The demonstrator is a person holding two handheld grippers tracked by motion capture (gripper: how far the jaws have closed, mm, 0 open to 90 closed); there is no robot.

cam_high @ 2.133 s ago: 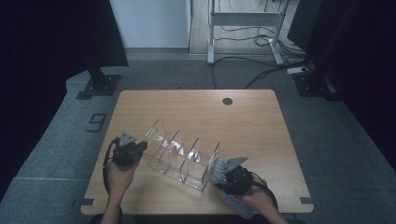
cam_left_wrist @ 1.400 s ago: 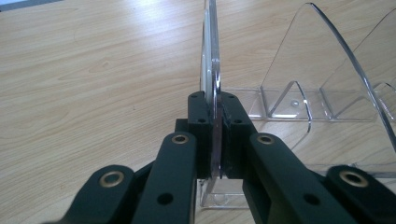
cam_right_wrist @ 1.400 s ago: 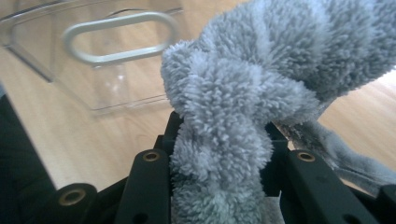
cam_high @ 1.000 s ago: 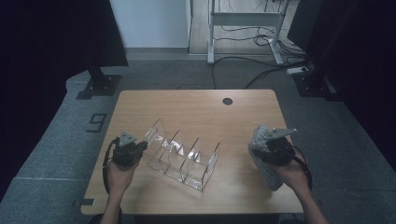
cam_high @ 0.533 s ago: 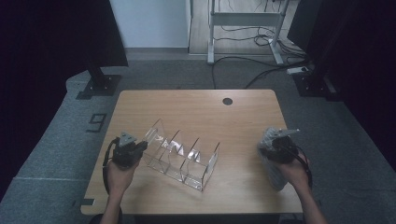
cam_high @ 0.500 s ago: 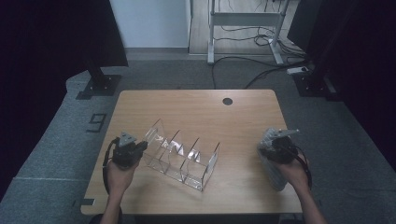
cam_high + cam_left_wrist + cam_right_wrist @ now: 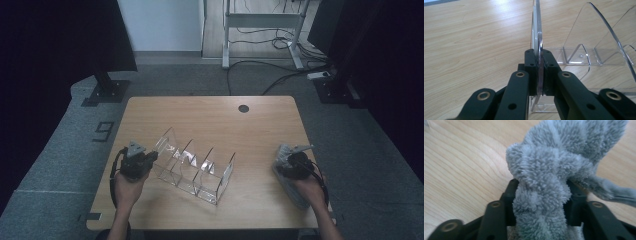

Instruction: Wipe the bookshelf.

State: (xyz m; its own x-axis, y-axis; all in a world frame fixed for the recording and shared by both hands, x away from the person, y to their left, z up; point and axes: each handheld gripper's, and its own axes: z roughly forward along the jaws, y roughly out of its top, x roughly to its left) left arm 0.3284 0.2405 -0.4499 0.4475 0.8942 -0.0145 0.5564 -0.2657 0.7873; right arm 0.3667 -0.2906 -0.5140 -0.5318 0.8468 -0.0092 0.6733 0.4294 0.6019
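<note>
A clear acrylic divider rack (image 7: 195,167) stands tilted on the wooden table (image 7: 210,120). My left gripper (image 7: 153,157) is shut on the rack's end wall, whose thin clear edge (image 7: 537,37) is pinched between the black pads (image 7: 539,53). Further dividers (image 7: 586,50) show to the right. At the table's right edge a fluffy grey cloth (image 7: 286,181) lies under my right gripper (image 7: 283,161). In the right gripper view the cloth (image 7: 554,157) bulges between the jaws (image 7: 541,187). These jaws have just been opening, and their pads still touch the cloth on both sides.
A round cable hole (image 7: 243,108) sits near the table's far edge. Behind the table stand a white desk frame (image 7: 260,20) with cables and a dark screen on a foot plate (image 7: 107,90).
The right hand carried the cloth away from the rack to the table's right edge and lowered it onto the wood. The left gripper and the rack have stayed put.
</note>
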